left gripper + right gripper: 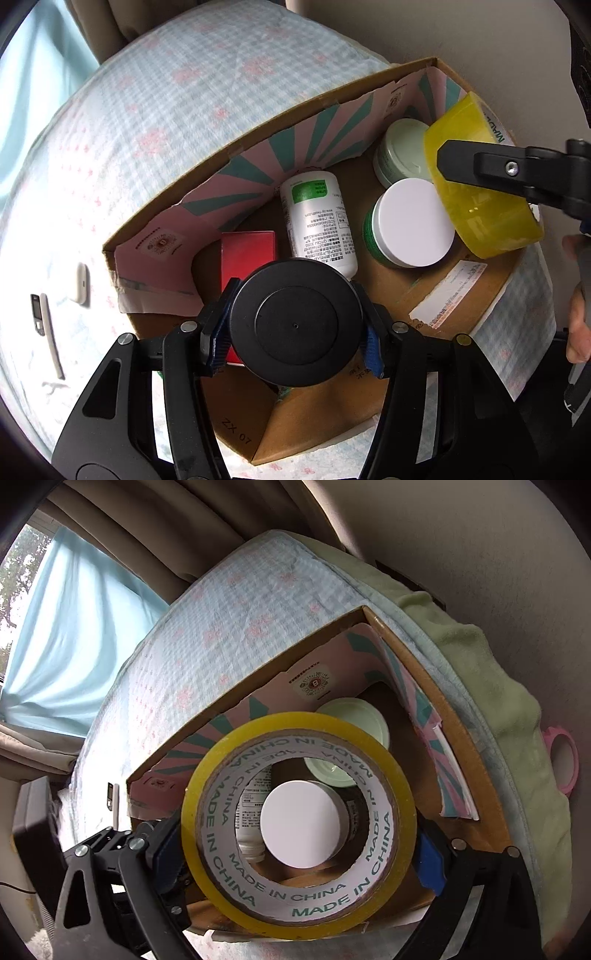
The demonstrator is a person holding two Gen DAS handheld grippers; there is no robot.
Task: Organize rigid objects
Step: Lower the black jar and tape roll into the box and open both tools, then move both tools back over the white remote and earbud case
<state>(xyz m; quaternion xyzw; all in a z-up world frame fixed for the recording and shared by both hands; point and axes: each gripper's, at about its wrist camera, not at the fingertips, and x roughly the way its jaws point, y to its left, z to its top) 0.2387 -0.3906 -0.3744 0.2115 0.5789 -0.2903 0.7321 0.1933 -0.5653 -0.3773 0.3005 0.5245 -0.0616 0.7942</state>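
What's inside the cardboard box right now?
In the box: a white bottle lying down, a red box, a white-lidded jar and a pale green jar. The black-lidded item in the left gripper hides the near floor.

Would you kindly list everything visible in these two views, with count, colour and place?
cardboard box: 1, brown, on the bed
tape roll: 1, yellow, held above the box
black-lidded jar: 1, black, held over the box
white bottle: 1, white, lying in box
red box: 1, red, in box
white-lidded jar: 1, in box
pale green jar: 1, box corner
left tool: shut on the jar
right tool: shut on the tape
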